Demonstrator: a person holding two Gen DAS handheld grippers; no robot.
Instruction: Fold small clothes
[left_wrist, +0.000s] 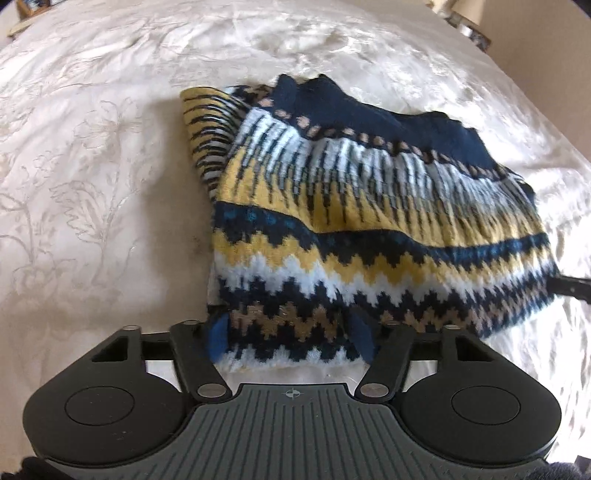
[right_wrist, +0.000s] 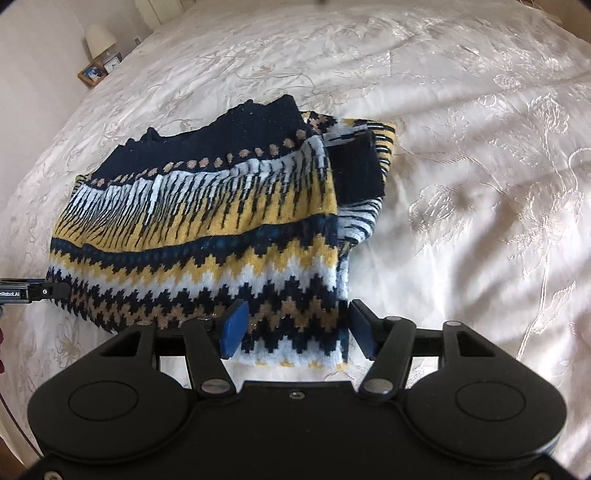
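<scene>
On the bedspread (right_wrist: 461, 129), patterned sweater (right_wrist: 207, 221) lies folded. Left tool (left_wrist: 290, 339) and right tool (right_wrist: 295, 332) both spread wide, straddling hem. Partial "Robot.AI" label visible.

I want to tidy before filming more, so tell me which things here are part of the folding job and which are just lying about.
Part of the job:
sweater
left gripper
right gripper
bedspread, the folding surface

Just lying about:
lamp
small clock
picture frame
</scene>
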